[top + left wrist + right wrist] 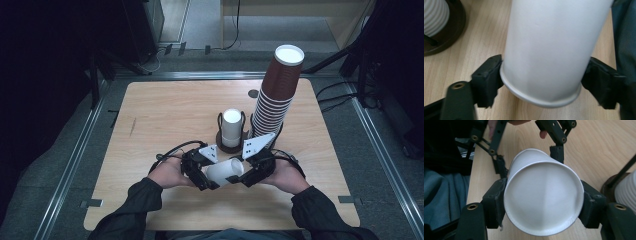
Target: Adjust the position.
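- White paper cup [225, 171] lies on its side just above the wooden table [165, 110], near the front edge, held between both grippers.
- Left gripper [202, 172]: jaws pressed against the cup's sides near one end.
- Right gripper [250, 172]: jaws clamp the other end.
- Behind: brown cup stack [275, 95] and a white stack in a holder [231, 131].

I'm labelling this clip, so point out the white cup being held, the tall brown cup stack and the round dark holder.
white cup [544, 200]: right gripper view, flat base.
brown cup stack [280, 82]: high view, top cup's wall.
round dark holder [220, 141]: high view, base's left rim.
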`<state>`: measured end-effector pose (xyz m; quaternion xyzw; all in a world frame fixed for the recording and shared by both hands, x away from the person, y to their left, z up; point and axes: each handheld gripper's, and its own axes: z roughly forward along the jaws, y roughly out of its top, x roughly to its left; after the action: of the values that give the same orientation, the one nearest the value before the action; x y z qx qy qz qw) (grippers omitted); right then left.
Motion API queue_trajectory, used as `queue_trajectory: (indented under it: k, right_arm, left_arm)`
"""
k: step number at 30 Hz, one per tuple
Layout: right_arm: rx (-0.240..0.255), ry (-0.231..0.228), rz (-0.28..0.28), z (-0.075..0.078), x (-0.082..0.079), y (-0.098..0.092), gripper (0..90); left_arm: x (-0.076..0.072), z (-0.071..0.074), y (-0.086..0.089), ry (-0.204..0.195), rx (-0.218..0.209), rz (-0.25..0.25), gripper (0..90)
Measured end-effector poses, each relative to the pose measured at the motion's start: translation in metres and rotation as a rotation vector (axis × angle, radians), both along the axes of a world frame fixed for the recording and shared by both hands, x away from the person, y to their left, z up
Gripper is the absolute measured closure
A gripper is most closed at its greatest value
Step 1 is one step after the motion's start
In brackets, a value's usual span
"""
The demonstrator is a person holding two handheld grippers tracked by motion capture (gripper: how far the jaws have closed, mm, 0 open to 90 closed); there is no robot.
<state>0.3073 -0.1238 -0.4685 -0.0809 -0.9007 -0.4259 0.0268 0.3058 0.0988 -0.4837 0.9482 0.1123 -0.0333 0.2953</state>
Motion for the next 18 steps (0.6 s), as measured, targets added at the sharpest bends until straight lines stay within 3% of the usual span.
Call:
queue_trajectory:
  k: [3,7,18]
  right_arm:
    - [0.011,-0.001,-0.019,0.002,0.001,-0.005,34.3]
    - [0.034,-0.014,-0.031,0.004,0.001,-0.012,34.2]
    - [0.118,-0.010,-0.070,0.008,0.001,-0.027,34.2]
  left_arm:
    - [0.002,0.003,0.003,-0.016,-0.018,0.032,7.7]
    - [0.004,0.005,0.008,-0.018,-0.048,0.057,1.6]
    - [0.003,0.012,0.016,-0.014,-0.166,0.097,1.6]
